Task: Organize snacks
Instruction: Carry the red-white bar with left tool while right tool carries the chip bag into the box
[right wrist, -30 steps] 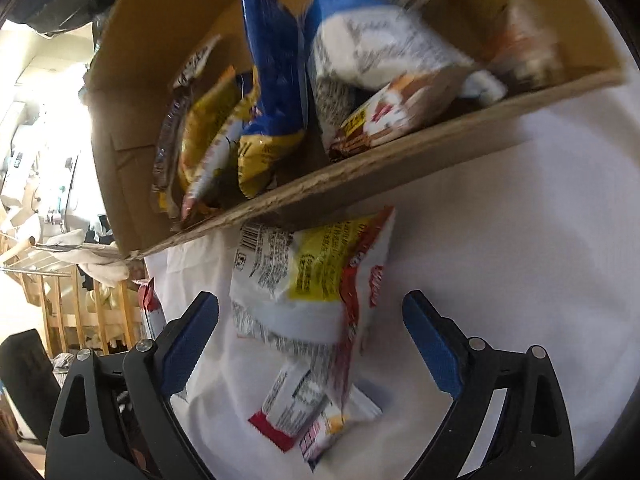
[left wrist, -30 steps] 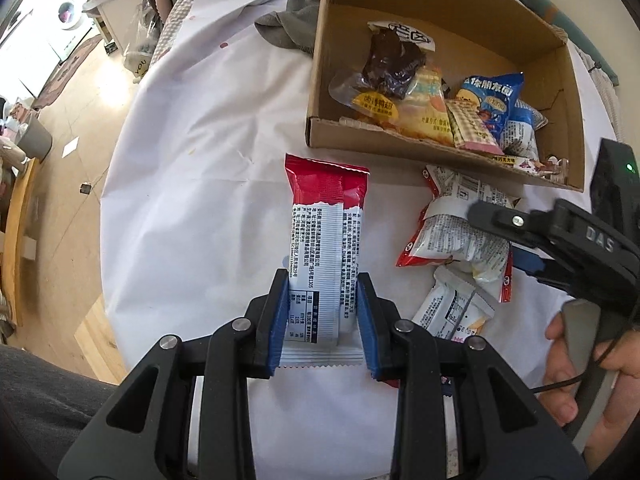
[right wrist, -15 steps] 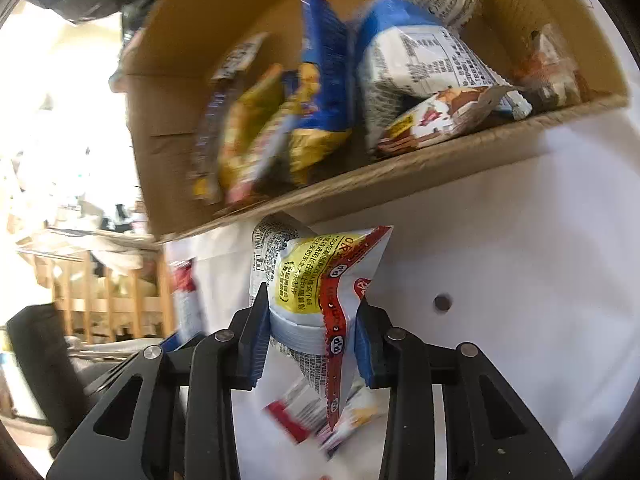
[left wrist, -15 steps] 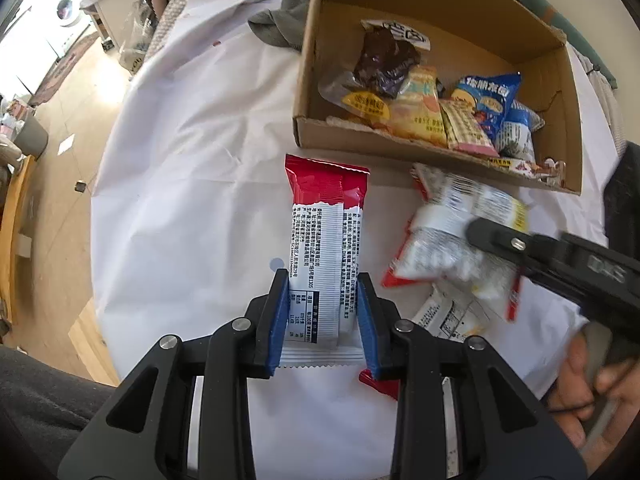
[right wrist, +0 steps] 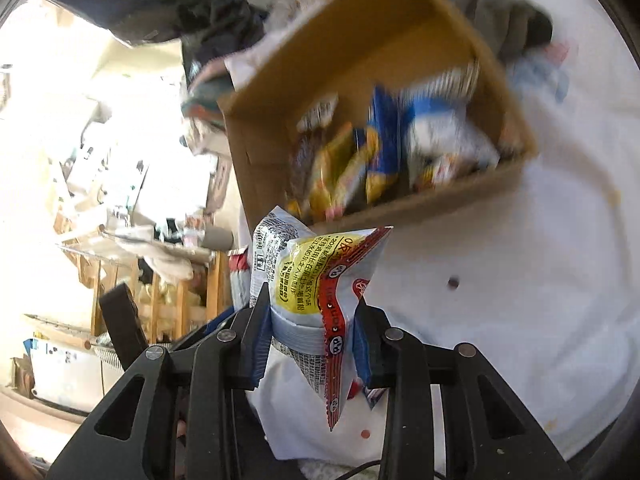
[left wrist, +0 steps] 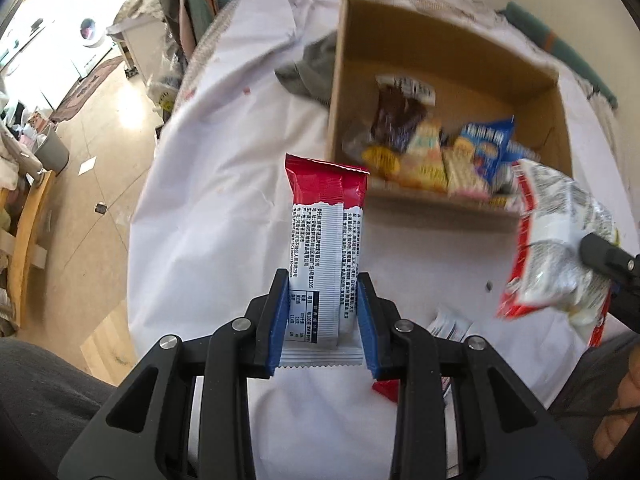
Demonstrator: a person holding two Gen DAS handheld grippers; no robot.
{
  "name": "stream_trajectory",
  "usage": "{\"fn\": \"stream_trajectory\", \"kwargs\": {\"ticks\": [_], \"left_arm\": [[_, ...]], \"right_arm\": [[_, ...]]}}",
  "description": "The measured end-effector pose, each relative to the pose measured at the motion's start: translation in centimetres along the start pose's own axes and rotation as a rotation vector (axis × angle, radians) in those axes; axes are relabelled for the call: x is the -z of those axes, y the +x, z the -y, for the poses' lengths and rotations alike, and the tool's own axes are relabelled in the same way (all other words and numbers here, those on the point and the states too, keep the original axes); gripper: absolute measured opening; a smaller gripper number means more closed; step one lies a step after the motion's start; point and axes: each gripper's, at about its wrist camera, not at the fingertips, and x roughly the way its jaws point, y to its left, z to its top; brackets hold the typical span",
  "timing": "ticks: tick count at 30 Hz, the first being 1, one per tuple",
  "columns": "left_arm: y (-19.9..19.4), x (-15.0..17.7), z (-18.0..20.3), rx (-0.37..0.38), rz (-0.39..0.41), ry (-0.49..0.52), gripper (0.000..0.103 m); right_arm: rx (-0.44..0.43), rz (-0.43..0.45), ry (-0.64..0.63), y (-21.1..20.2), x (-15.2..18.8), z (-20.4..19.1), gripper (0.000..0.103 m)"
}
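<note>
We are gripping a red-white bar [left wrist: 326, 256] in the left gripper [left wrist: 322, 320], print too small to read. Right gripper [right wrist: 312, 344] jaws, open a second ago, have just been closing and are now clamping the yellow-labelled pouch [right wrist: 316, 280], lifting it off the counter [right wrist: 520, 280].

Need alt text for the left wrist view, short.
The left gripper is shut on a red and white snack packet, held upright above the white tablecloth. Beyond it an open cardboard box holds several snacks, and at the right edge the right gripper holds a crinkled red-edged white bag clear of the cloth.
</note>
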Motion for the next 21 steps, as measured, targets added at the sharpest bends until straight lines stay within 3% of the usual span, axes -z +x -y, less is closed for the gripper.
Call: {"fn": "stream_trajectory", "kwargs": {"ticks": [4, 10, 15, 18, 21], "left_arm": [[-1.8, -2.3, 0.4, 0.013, 0.078, 0.004, 0.028], [-2.2, -6.6, 1.9, 0.037, 0.162, 0.061, 0.028], [-0.2, -8.9, 3.6, 0.057, 0.174, 0.102, 0.028], [1.2, -9.2, 4.2, 0.109, 0.182, 0.108, 0.028], [2.5, -8.5, 4.4, 0.095, 0.183, 0.126, 0.028]], "right_arm": [[0.023, 0.094, -0.007, -2.5, -2.6, 0.2, 0.036], [0.095, 0.140, -0.031, -2.9, -6.5, 0.5, 0.036], [0.117, 0.148, -0.037, -2.0, -9.1, 1.3, 0.036], [0.108, 0.160, -0.038, -1.2, -9.8, 1.6, 0.036], [0.111, 0.171, -0.036, -0.9, -9.7, 2.4, 0.036]]}}
